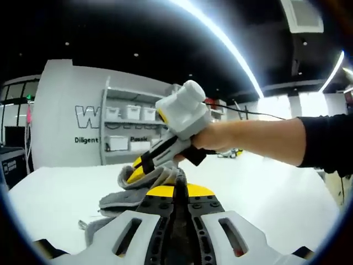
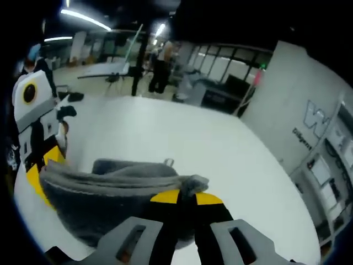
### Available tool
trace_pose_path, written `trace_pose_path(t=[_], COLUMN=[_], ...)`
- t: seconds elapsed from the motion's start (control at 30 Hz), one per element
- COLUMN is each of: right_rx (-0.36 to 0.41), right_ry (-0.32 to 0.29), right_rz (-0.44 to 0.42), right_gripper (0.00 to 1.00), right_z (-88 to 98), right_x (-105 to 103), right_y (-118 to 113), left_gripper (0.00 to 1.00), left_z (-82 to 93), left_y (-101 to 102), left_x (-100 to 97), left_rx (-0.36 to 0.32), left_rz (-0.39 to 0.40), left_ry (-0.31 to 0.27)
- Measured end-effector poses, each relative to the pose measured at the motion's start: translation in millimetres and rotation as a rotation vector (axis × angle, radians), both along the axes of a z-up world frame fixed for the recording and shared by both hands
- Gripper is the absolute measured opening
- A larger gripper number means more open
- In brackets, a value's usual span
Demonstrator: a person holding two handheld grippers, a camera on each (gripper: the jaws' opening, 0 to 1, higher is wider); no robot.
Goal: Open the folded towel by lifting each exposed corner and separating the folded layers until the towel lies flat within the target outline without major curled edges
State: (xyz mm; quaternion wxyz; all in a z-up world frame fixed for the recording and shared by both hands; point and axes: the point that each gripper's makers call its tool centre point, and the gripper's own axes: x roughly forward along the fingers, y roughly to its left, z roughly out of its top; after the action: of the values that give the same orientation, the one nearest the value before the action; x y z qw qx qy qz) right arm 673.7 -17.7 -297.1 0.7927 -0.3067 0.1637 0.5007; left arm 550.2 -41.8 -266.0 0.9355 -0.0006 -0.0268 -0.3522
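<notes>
Both grippers pinch the grey towel (image 2: 116, 187), lifted off the white tabletop (image 2: 182, 143): right gripper (image 2: 180, 197) clenched on one bunched end, left gripper (image 2: 39, 171) on the other. The left gripper view adds the person's hand (image 1: 220, 135) and shelves (image 1: 129, 130).

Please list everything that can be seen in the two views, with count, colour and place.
towel: one, grey, lifted above the table, stretched between both tongs.
table: one, white, under the towel.
shelf unit: one, grey, against the far wall, holding white bins.
wall: one, white, with dark lettering.
people: a few, dark clothes, standing far behind the table.
left tongs: one, white with yellow tips, shut on the towel's edge.
right tongs: one, same colours, shut on the other edge.
hand: one, black sleeve, holding the right tongs.
</notes>
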Motion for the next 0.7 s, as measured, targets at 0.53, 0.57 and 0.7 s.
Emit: trace_pose_path(t=[0.53, 0.57, 0.7], right_rx=[0.015, 0.018, 0.05], right_ry=[0.013, 0.013, 0.043], right_rz=[-0.032, -0.034, -0.049], right_gripper=[0.03, 0.03, 0.03], right_z=[-5.2, -4.9, -8.1], right_x=[-4.6, -4.8, -7.2], right_y=[-31.5, -33.6, -40.6], left_gripper=[0.03, 0.03, 0.03], left_z=[-0.7, -1.6, -4.7], left_y=[-30.3, -33.0, -40.9], left_x=[-1.2, -2.0, -4.3], left_rx=[0.06, 0.066, 0.086], left_rz=[-0.026, -0.028, -0.037], left_ry=[-0.021, -0.023, -0.025])
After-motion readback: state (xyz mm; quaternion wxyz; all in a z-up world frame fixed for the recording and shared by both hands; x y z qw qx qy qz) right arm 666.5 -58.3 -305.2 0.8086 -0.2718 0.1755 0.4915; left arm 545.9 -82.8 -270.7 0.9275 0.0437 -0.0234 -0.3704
